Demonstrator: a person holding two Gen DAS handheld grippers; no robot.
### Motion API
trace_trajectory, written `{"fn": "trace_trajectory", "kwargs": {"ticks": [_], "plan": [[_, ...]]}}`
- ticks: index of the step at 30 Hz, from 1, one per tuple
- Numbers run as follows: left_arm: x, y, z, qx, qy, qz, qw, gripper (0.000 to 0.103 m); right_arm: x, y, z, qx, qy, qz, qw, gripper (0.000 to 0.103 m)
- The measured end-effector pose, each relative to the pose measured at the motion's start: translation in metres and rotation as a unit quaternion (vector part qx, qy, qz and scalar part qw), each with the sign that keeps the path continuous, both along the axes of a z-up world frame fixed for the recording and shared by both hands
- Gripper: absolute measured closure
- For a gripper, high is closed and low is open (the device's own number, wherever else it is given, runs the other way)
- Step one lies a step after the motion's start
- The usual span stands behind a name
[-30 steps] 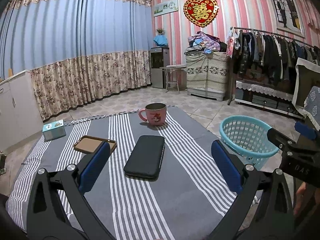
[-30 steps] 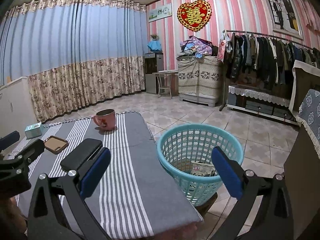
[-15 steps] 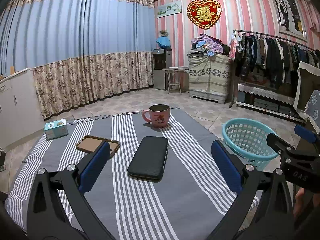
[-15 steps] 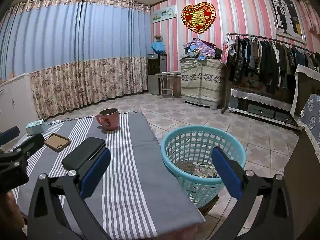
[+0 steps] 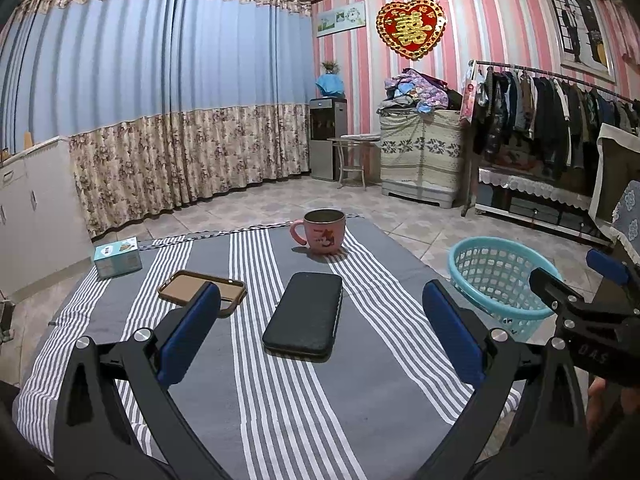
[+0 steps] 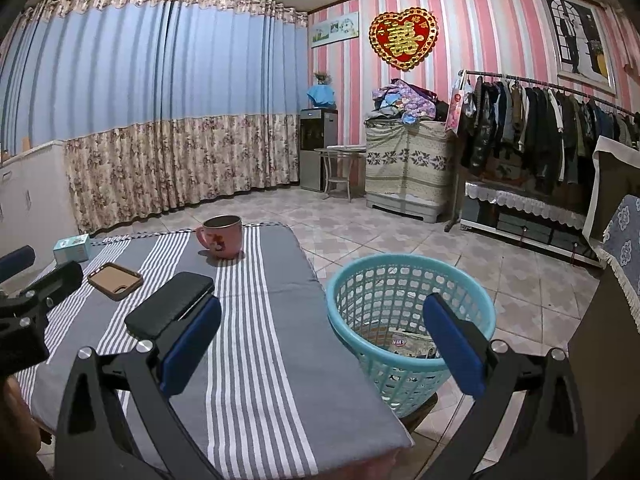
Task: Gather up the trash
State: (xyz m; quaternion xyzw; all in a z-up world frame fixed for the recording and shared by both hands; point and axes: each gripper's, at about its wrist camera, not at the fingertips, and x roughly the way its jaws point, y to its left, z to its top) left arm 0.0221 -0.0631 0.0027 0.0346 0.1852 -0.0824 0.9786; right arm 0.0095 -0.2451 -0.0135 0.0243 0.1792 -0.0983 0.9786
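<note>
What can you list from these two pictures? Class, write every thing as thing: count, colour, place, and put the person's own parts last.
Table: one, grey cloth with white stripes, foreground.
Mug: one, pink, far end of table.
Black case: one, black, flat at table centre.
Phone case: one, brown, left of the black case.
Box: one, teal and white, far left corner of table.
Basket: one, turquoise, right of table edge.
Wrappers: several, pale, inside basket.
Curtains: blue over floral beige, back wall.
Heart plaque: one, red and gold, striped wall.
Clothes rack: one, dark garments, right.
Left gripper: blue pads, open, above table.
Right gripper: blue pads, open, near basket.
</note>
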Motion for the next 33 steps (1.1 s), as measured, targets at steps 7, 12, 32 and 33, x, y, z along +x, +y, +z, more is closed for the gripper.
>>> {"fn": "trace_trajectory", "kwargs": {"ticks": [7, 12, 32, 33], "plan": [[-0.0016, 0.0051, -0.0003, 0.0, -0.005, 0.0, 1.0, 0.005, -0.0007, -0.0003, -0.0004, 0.007, 0.0, 0.001, 1.0, 0.005], [-0.0014, 0.0049, -0.0001, 0.001, -0.004, -0.001, 1.0, 0.005, -0.0006, 0.0003, -0.0002, 0.007, 0.001, 0.001, 1.0, 0.005], [-0.0034, 0.0064, -0.0003, 0.003, -0.009, 0.0, 1.0, 0.005, -0.0001, 0.0014, -0.0006, 0.005, 0.001, 0.002, 1.0, 0.005], [-0.0032, 0.0064, -0.0003, 0.003, -0.009, 0.0, 1.0, 0.005, 0.0, 0.0015, -0.0006, 0.006, 0.001, 0.002, 1.0, 0.005]]}}
